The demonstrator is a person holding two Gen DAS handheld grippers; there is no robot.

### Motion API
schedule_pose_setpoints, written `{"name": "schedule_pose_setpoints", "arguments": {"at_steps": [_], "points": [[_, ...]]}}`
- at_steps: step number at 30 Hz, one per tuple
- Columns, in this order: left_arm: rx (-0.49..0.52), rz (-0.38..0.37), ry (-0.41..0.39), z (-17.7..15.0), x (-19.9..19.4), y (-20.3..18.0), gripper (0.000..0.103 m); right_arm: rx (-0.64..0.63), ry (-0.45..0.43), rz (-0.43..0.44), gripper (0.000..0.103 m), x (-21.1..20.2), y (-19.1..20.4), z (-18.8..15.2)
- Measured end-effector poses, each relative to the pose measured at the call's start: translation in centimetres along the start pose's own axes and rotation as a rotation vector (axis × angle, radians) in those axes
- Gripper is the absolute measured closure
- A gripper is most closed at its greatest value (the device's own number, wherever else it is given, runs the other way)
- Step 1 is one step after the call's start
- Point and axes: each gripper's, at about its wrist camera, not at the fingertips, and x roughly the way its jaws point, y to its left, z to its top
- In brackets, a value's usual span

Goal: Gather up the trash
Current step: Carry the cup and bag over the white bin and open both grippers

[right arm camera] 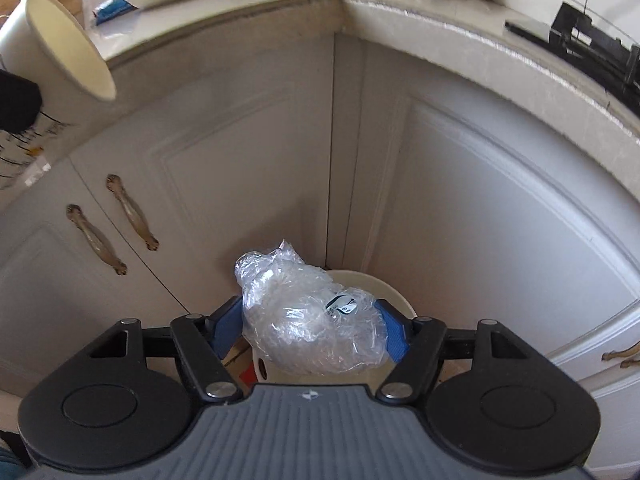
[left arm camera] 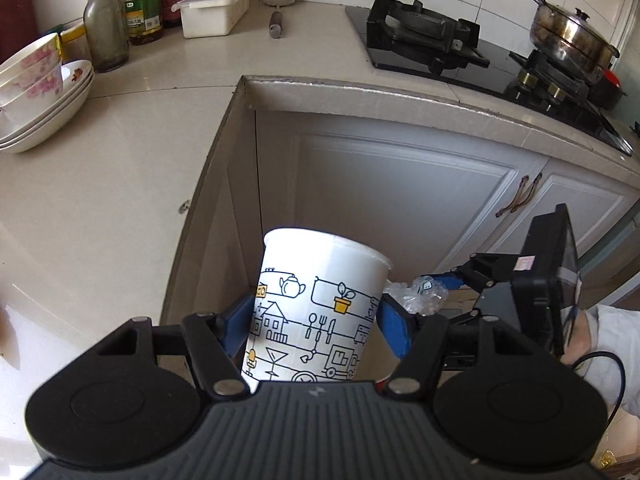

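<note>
A white paper cup (left arm camera: 320, 280) printed with black line drawings sits tilted between the blue pads of my left gripper (left arm camera: 316, 322), which is shut on its sides. The same cup (right arm camera: 60, 52) shows at the upper left of the right wrist view, its mouth facing the cabinets. My right gripper (right arm camera: 314, 330) is shut on a crumpled clear plastic bag (right arm camera: 296, 312) with a small label. Below the bag stands a round white bin (right arm camera: 386, 286) in the corner of the cabinets. In the left wrist view the bag (left arm camera: 416, 298) hangs just right of the cup.
A pale L-shaped counter (left arm camera: 120, 168) carries stacked flowered bowls (left arm camera: 36, 92), bottles (left arm camera: 106, 28) and a white lidded box (left arm camera: 214, 8). A black gas stove (left arm camera: 432, 40) holds a steel pot (left arm camera: 568, 36). White cabinet doors (right arm camera: 500, 220) with bronze handles (right arm camera: 132, 212) close in the corner.
</note>
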Motion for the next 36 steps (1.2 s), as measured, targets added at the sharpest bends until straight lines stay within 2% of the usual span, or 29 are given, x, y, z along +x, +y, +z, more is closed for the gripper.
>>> {"name": "schedule_pose_setpoints", "arguments": {"at_steps": [2, 4, 7, 19, 29, 34, 36], "points": [[0.002, 0.004, 0.01, 0.0, 0.9, -0.3, 0.037, 0.015, 0.012, -0.009, 0.026, 1.7, -0.6, -0.5], [0.014, 0.008, 0.013, 0.1, 1.6, -0.9, 0.037, 0.024, 0.019, -0.014, 0.011, 2.7, -0.9, -0.9], [0.014, -0.01, 0.024, 0.2, 2.6, -1.6, 0.037, 0.03, 0.004, -0.032, 0.0, 3.3, -1.2, -1.0], [0.026, -0.044, 0.053, 1.2, 7.1, -3.5, 0.037, 0.075, -0.011, -0.043, 0.0, 2.6, -2.5, -1.4], [0.035, -0.053, 0.09, 0.7, 14.0, -5.7, 0.037, 0.161, 0.006, -0.069, 0.0, 0.2, -3.2, -4.0], [0.035, -0.042, 0.126, -0.1, 18.0, -6.1, 0.037, 0.215, 0.009, -0.033, 0.0, -1.3, -3.7, -5.5], [0.034, -0.042, 0.136, -0.3, 19.5, -6.3, 0.037, 0.218, 0.005, -0.044, 0.0, -2.1, -3.6, -6.1]]}}
